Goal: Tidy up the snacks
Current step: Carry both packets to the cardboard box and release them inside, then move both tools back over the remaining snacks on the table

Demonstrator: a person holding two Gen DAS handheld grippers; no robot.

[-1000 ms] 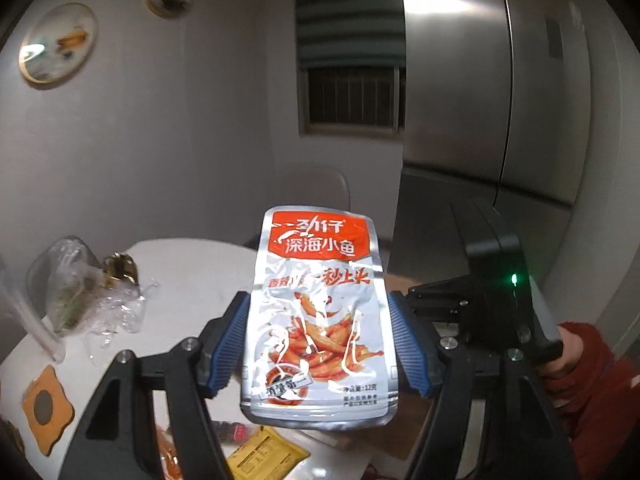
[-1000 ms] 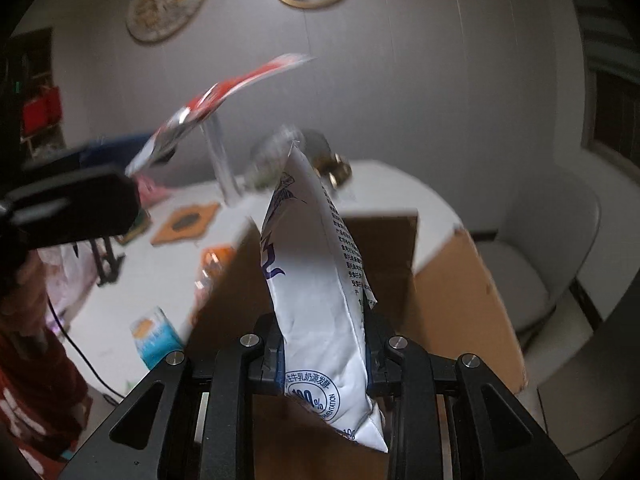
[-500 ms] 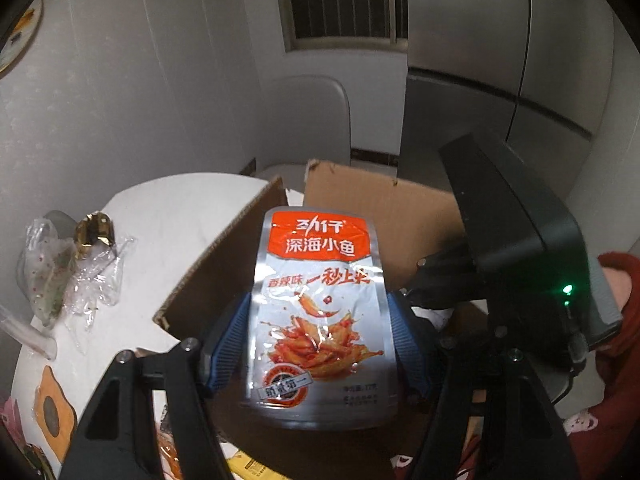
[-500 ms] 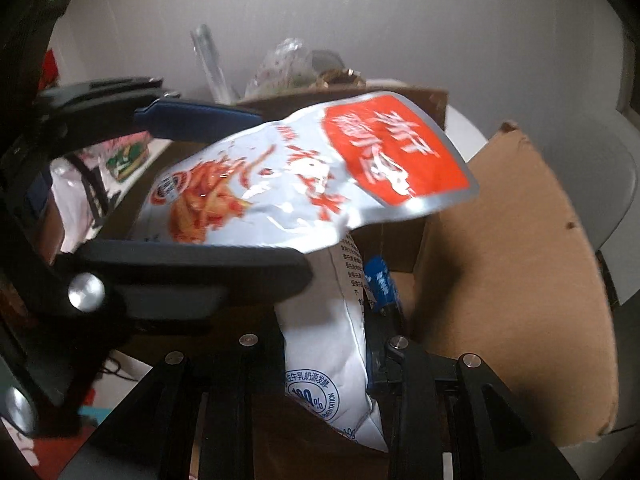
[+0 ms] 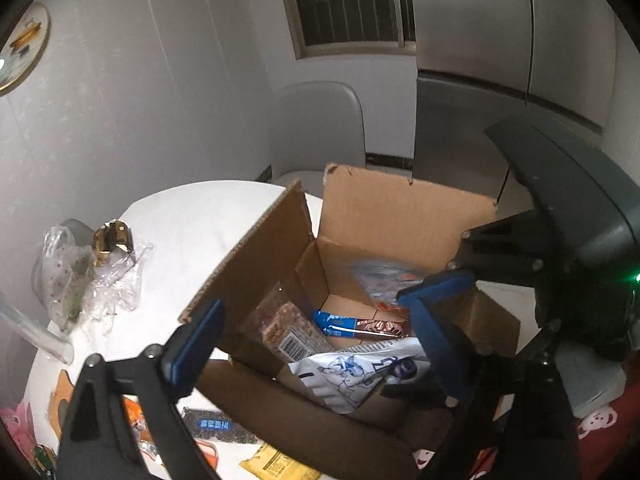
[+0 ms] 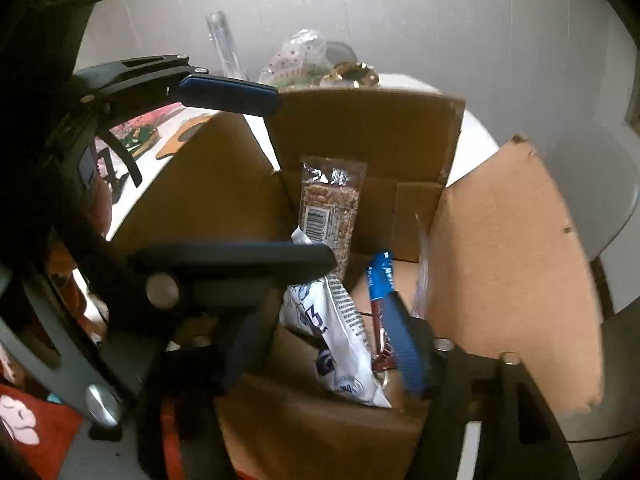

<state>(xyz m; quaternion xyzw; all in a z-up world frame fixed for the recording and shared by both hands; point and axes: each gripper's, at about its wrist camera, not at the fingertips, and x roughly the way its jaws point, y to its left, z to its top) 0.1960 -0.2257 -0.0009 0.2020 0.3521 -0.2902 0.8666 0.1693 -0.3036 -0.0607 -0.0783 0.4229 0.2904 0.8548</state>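
Note:
An open cardboard box (image 5: 404,208) stands on the round white table (image 5: 192,220). Inside lie a grain bar (image 5: 288,328), a blue-and-brown bar (image 5: 360,326), a white pouch (image 5: 360,372) and a blurred silver-and-red fish pouch (image 5: 380,280) against the far wall. My left gripper (image 5: 316,344) is open and empty above the box. My right gripper (image 6: 324,344) is open, its fingers (image 6: 404,344) either side of the white pouch (image 6: 340,344), which rests loose in the box (image 6: 516,248).
Several loose snack packets (image 5: 276,466) lie on the table in front of the box. A clear plastic bag (image 5: 72,276) and a gold object (image 5: 114,236) sit at the far left. A grey chair (image 5: 324,128) stands behind the table.
Both grippers have opened over the box. The fish pouch has dropped from the left gripper into the box. The white pouch has left the right gripper and lies in the box.

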